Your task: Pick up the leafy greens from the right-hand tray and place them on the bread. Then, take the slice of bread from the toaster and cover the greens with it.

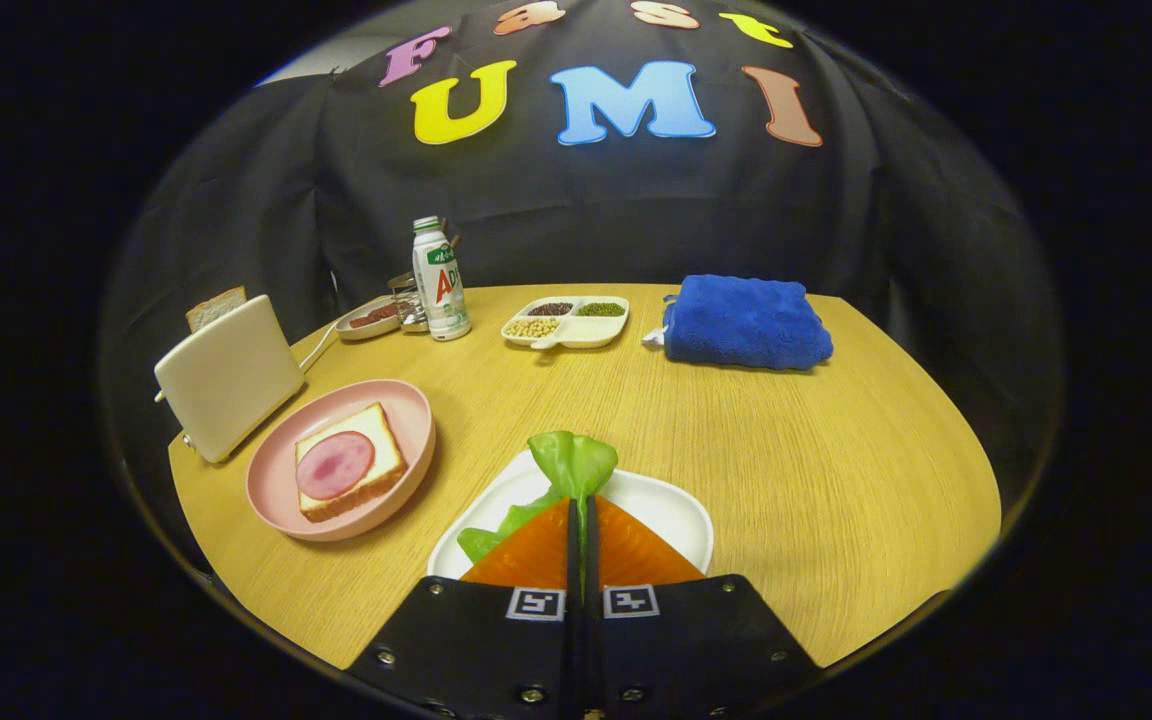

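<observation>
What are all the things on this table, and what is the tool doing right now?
leafy greens: one, green, pinched between the tool's fingers over the white tray
white tray: one, white, under the fingers
pink plate: one, pink, beside the tray
bread: one slice, pale, on the plate, a pink meat round on it
toaster: one, cream, beyond the plate, a bread slice in its slot
bottle: one, white, far side
divided dish: one, white, holding beans
towel: one, blue, folded
tool: one, shut on the greens
</observation>
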`<action>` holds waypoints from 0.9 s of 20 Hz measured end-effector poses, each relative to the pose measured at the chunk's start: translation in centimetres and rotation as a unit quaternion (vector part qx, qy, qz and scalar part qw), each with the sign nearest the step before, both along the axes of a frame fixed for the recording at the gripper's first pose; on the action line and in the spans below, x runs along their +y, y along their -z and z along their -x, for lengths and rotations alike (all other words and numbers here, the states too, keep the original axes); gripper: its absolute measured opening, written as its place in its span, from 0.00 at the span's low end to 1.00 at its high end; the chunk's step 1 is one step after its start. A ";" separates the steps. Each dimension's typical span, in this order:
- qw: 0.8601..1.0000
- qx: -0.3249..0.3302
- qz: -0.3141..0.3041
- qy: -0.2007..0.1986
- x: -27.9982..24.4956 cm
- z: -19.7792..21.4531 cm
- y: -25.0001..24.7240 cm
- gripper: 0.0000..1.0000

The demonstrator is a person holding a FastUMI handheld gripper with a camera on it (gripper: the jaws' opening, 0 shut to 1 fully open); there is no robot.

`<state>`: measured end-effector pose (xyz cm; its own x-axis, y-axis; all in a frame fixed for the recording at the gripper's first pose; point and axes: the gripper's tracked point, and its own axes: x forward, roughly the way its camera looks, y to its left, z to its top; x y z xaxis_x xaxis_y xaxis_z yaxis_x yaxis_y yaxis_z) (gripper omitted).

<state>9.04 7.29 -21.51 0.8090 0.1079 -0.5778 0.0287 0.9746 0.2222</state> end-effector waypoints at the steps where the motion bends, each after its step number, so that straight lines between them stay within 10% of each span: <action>1: 1.000 -0.009 0.002 0.000 0.2 -0.2 -0.7 0.00; 18: 0.984 -0.101 -0.044 -0.139 17.0 -4.3 -9.3 0.00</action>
<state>13.32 24.25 -12.17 0.8390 0.3835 -0.3860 -0.2900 0.9154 0.2793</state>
